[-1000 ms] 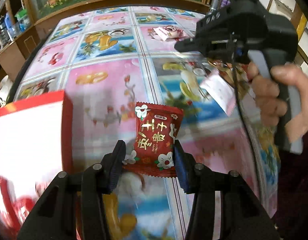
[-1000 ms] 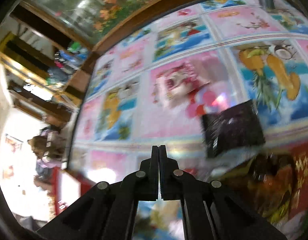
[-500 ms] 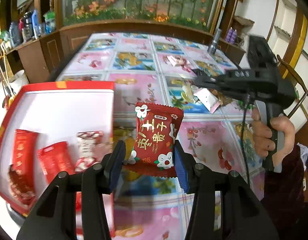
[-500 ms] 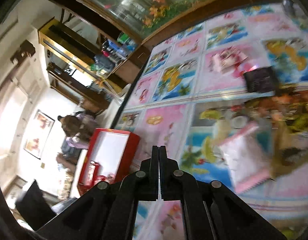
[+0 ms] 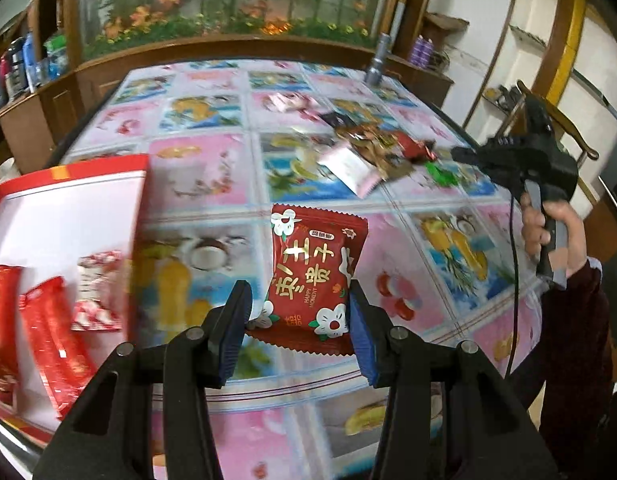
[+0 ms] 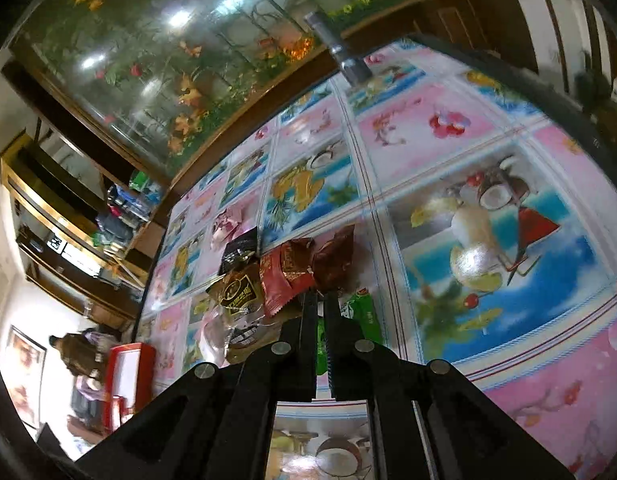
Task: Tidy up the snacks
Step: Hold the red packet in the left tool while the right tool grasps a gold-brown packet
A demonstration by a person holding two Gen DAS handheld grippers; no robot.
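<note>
Since the earlier frames my right gripper [image 6: 321,300] has swung across the patterned plastic tablecloth [image 5: 212,168] to the snack pile, and its jaws, pressed together before, have just been opening to a thin slit with nothing between them. My left gripper [image 5: 298,312] has carried its packet back from the pile, so the box now shows beside it.

On the near left sits the shallow red cardboard box with a white floor [image 5: 68,208]. I see in it two long red wrappers [image 5: 52,344] and a small red-and-white twisted sweet [image 5: 96,292], all lying flat near its near end; more red shows at the left edge, too blurred to name.

My left fingers are partly spread and clamp the lower end of a dark red snack packet with white flowers and gold characters [image 5: 314,264], held upright above the cloth, just right of the box.

My right fingertips hover just above the loose pile of brown, red and black sachets [image 6: 284,272], with a green wrapper [image 6: 362,312] directly behind them.
</note>
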